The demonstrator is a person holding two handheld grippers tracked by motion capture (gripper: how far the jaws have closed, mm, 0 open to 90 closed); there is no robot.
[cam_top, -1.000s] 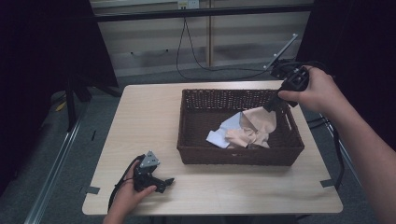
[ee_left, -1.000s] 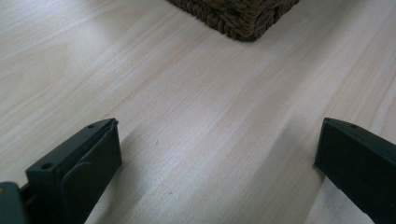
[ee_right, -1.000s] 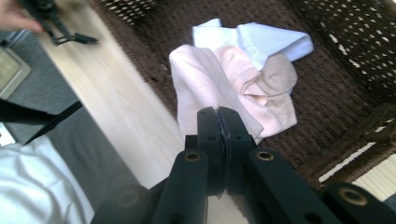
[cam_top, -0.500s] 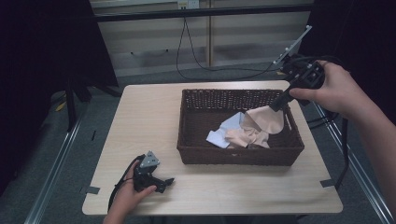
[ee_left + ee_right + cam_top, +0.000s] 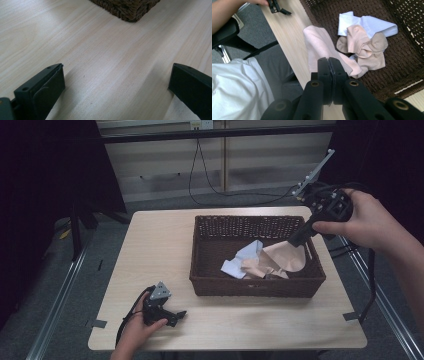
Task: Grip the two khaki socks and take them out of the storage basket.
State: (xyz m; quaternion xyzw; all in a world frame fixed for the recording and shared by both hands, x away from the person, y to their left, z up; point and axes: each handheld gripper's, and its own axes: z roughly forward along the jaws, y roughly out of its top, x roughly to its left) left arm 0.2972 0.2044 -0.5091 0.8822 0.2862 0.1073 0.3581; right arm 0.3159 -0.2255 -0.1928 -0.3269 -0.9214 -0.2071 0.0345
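- The left gripper (image 5: pixel 172 316) rests on the table (image 5: pixel 150 245) near its near left corner. Its jaws stand wide apart with just bare wood between them, so it grips nothing.
- A bit farther and to the right sits a dark brown woven basket (image 5: pixel 250 285). It is long, with low sides.
- In the basket lies a small heap of socks: a white sock (image 5: pixel 367 23) with fine ribs, and beige socks (image 5: pixel 362 47) bunched on top of it.
- The pale pink sock (image 5: pixel 319 47) is soft, thin and plain. It hangs down limp from the right gripper (image 5: pixel 328 62), with its lower end among the other socks at the right side of the basket.
- The right gripper's jaws are pressed tight together on the top edge of the pale pink sock. From the high view the right gripper (image 5: pixel 295 239) is above the basket's far right corner, and the sock (image 5: pixel 285 257) spreads out below it like a little tent.
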